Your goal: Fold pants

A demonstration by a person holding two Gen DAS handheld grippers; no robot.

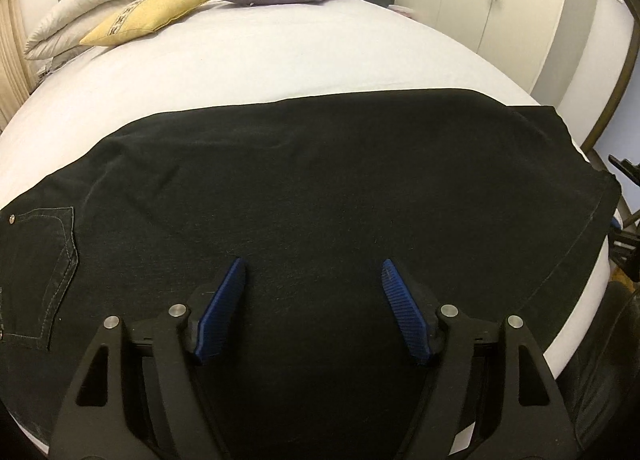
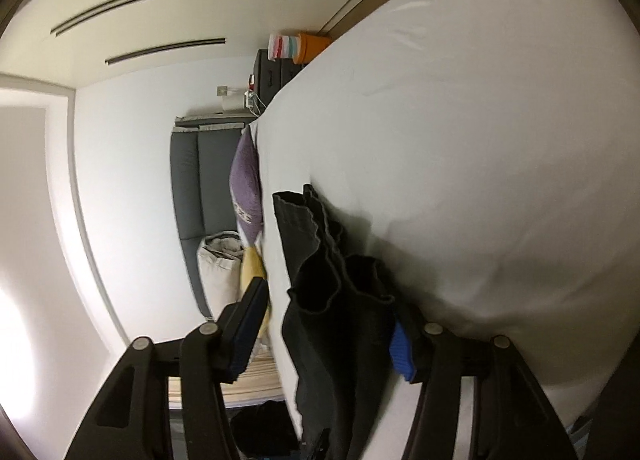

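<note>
Two tongs work over the bed (image 1: 280,51), where the black pants (image 1: 320,179) lie flat across its near edge. Above the pants, the left tongs (image 1: 313,266) gape wide, holding nothing. The right tongs (image 2: 328,300) stand half open, pant hems bunched between their jaws, grip uncertain.

left gripper (image 1: 313,272) | black frame | ribbed blue pads | silver pivot screws
</note>
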